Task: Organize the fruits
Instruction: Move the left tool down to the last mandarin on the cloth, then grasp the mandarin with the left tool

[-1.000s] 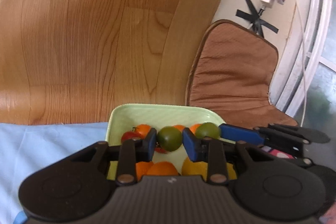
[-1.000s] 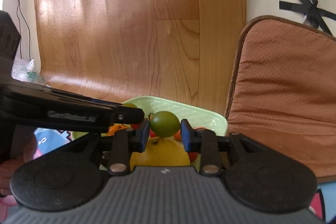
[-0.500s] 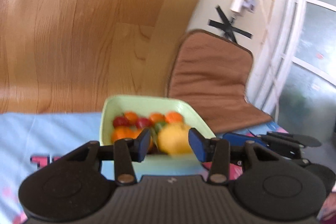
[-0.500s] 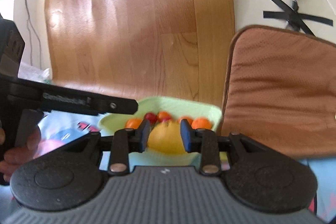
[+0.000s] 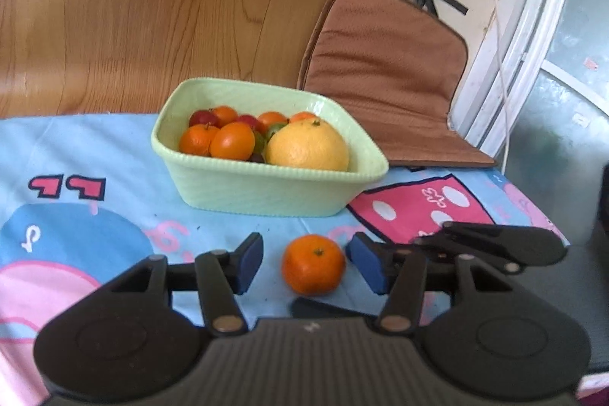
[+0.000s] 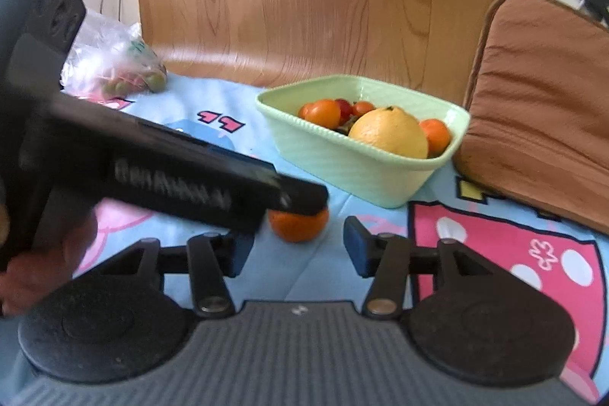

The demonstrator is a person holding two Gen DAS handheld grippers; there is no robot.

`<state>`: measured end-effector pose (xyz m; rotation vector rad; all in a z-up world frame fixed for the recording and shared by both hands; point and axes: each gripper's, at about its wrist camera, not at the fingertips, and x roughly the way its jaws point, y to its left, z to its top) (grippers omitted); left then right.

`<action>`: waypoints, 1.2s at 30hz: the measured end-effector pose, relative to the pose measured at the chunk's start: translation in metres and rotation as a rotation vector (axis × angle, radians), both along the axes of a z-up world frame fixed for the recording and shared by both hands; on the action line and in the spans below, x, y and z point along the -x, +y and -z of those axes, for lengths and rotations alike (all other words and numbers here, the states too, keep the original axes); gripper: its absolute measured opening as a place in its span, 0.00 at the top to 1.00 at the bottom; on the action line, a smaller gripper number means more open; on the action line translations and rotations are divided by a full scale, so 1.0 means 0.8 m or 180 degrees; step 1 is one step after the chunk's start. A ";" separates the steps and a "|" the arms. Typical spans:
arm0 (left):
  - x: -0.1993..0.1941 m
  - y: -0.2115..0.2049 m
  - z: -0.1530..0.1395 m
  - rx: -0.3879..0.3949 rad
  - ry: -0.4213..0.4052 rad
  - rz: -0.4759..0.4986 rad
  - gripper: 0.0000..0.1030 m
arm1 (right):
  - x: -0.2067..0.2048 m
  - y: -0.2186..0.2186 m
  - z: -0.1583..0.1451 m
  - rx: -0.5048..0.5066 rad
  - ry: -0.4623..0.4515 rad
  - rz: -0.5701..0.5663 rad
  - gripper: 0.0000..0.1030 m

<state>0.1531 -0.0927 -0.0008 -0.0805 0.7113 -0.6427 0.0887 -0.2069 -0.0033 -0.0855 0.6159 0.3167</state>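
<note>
A pale green bowl stands on the cartoon tablecloth, holding several oranges, red fruits, a green one and a big yellow citrus. Nearer to me, one mandarin lies loose on the cloth. My left gripper straddles it with the jaws opening, and its blue pads stay clear of the peel on both sides. In the right wrist view the bowl sits ahead, and the mandarin is half hidden under the left gripper's finger. My right gripper is just behind it, jaws opening with nothing between them.
A brown cushion leans on the wall right behind the bowl. A plastic bag with small green fruit lies at the cloth's far left. A wooden panel backs the table. A hand holds the left gripper's body.
A second ago each gripper held a green fruit over the bowl. Both have since pulled back with wider, empty jaws, and a mandarin on the cloth now lies between the left fingers.
</note>
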 end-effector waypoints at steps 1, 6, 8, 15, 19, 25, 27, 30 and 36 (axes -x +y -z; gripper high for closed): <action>-0.002 -0.002 0.002 -0.0014 0.0024 -0.0012 0.53 | -0.006 0.001 0.006 0.0007 0.0058 0.0008 0.47; 0.013 -0.002 0.001 0.0009 0.0053 0.0051 0.64 | 0.002 0.003 0.005 -0.0065 0.0055 0.0101 0.60; 0.028 -0.003 -0.001 0.0005 0.0058 0.0079 0.64 | 0.019 0.001 0.004 -0.0088 0.0038 0.0132 0.61; 0.094 -0.003 -0.003 -0.0019 0.0058 0.0134 0.64 | 0.077 0.000 0.003 -0.0085 -0.0023 0.0151 0.60; 0.119 0.002 -0.004 0.0025 0.0077 0.0125 0.64 | 0.106 0.005 0.004 -0.0060 -0.0074 0.0154 0.60; 0.134 0.004 -0.005 0.0000 0.0026 0.0070 0.63 | 0.117 0.008 0.006 -0.0097 -0.0083 0.0153 0.59; 0.135 0.007 -0.007 -0.0006 -0.0015 0.0026 0.62 | 0.118 0.009 0.006 -0.0105 -0.0080 0.0155 0.58; 0.136 0.011 -0.011 -0.0036 -0.0092 -0.0054 0.59 | 0.121 0.007 0.007 -0.0165 -0.0069 0.0144 0.51; 0.136 0.019 -0.015 -0.0119 -0.0287 -0.0226 0.53 | 0.121 -0.001 0.008 -0.0333 -0.0046 0.0127 0.46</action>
